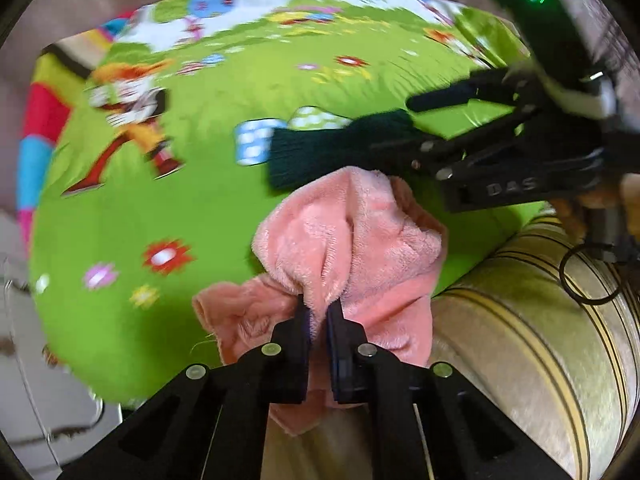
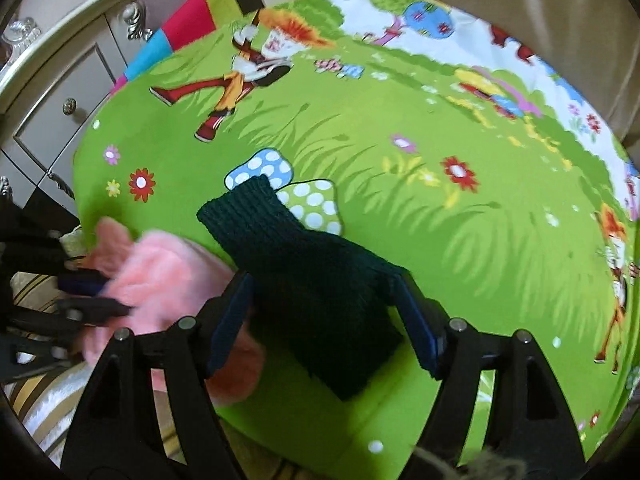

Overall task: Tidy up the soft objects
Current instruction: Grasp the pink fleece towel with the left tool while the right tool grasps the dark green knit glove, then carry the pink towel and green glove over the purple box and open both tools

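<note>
A pink fluffy cloth (image 1: 352, 240) lies bunched at the near edge of a green cartoon play mat (image 1: 120, 320). My left gripper (image 1: 318, 308) is shut on a fold of it. In the right wrist view the same cloth (image 2: 160, 272) shows at the lower left with the left gripper (image 2: 114, 298) on it. A dark green knitted piece (image 2: 280, 232) lies flat on the mat (image 2: 440, 260) just beyond the pink cloth. My right gripper (image 2: 320, 280) stands wide open over it, one finger at each side. From the left wrist, the right gripper (image 1: 394, 124) reaches the knit (image 1: 320, 148) from the right.
A gold-striped cushion (image 1: 520, 340) borders the mat at the near right. A cream cabinet with drawers (image 2: 60, 92) stands beside the mat's left side. The mat stretches on, bare, past the knit.
</note>
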`<state>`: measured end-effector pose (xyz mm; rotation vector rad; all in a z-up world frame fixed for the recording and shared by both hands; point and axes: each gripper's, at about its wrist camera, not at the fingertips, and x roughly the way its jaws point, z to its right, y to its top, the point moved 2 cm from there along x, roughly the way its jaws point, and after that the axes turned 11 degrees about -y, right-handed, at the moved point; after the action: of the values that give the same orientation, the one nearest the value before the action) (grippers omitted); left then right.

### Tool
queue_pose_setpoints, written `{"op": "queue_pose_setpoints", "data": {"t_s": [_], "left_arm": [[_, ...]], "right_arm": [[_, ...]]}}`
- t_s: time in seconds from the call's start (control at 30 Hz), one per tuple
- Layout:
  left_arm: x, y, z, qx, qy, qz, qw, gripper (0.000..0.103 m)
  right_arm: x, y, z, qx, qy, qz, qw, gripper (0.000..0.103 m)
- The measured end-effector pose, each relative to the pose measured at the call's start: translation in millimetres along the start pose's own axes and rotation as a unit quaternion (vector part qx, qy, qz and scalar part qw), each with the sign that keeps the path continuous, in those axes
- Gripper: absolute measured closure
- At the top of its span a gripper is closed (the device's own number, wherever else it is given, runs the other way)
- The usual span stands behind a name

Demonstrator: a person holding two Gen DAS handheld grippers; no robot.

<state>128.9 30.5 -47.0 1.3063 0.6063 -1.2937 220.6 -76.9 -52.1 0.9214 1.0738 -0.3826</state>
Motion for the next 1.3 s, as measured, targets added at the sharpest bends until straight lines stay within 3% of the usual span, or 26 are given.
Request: {"op": "queue_pose_setpoints", "data": {"t_s": [0.1, 0.17, 0.23, 0.3, 0.37, 0.43, 0.47, 0.8, 1.3], "left_arm": [[-16, -11, -9, -0.032, 0.009, 0.021, 0.9992, 0.095], [-24, -12, -17, -0.051, 0.006, 0.034, 0.9981, 0.095], [-30, -12, -21, -0.068, 0.003, 0.046, 0.9966, 0.095], [-34, -12, -20, -0.080, -0.001, 0.056, 0.9952, 0.095], [-38, -13, -20, -0.088, 0.001, 0.067, 0.9938, 0.095], [-41, -15, -13, -0.093, 0.002, 0.076, 0.9928, 0.095], [-41, -14, -11, -0.095, 0.004, 0.078, 0.9924, 0.095], [-52, 1, 25, -0.079, 0.000, 0.113, 0.9904, 0.095], [-60, 21, 154, 0.027, -0.049, 0.137, 0.9889, 0.095]], "right_arm": [[16, 4, -7, -0.015, 0.004, -0.012, 1.000, 0.026], [20, 6, -14, -0.035, 0.011, -0.007, 0.999, 0.013], [25, 7, -22, -0.061, 0.002, -0.003, 0.998, 0.014], [23, 5, -26, -0.068, 0.002, 0.011, 0.998, 0.025], [16, 4, -27, -0.072, 0.000, 0.017, 0.997, 0.058], [12, 2, -22, -0.060, -0.011, 0.012, 0.998, 0.078], [11, 1, -19, -0.053, -0.010, 0.010, 0.999, 0.081], [-65, -30, 24, 0.062, -0.031, 0.061, 0.996, 0.083], [-179, -150, 100, 0.201, -0.117, 0.084, 0.969, 0.082]]}}
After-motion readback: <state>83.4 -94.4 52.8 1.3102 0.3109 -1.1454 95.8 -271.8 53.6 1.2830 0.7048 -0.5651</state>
